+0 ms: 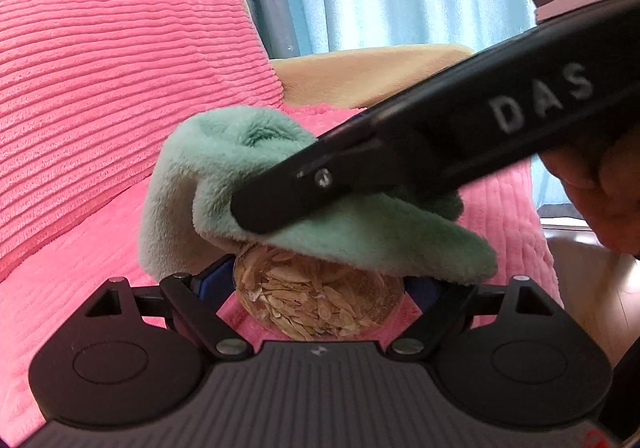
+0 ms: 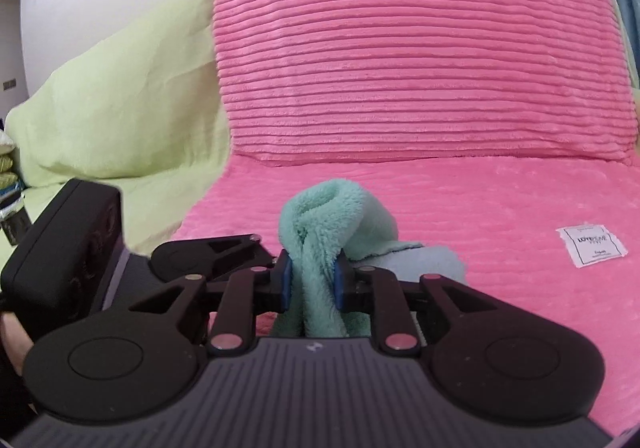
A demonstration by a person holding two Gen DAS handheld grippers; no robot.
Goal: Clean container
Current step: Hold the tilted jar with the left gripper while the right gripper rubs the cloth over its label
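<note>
Right tongs (image 2: 311, 280) press the pinched cloth (image 1: 280, 208) down onto the left-held container (image 1: 316, 300).

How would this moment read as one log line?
left gripper: shut on seed container | right gripper: shut on green cloth | cloth on container top | pink blanket beneath

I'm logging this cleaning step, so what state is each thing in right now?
Left gripper: shut on the container.
Container: clear, holding pale flakes, its top covered by the cloth.
Right gripper: shut on the cloth.
Cloth: green, bunched, pressed onto the container.
Pink blanket: spread flat over the seat, white label lying on it.
</note>
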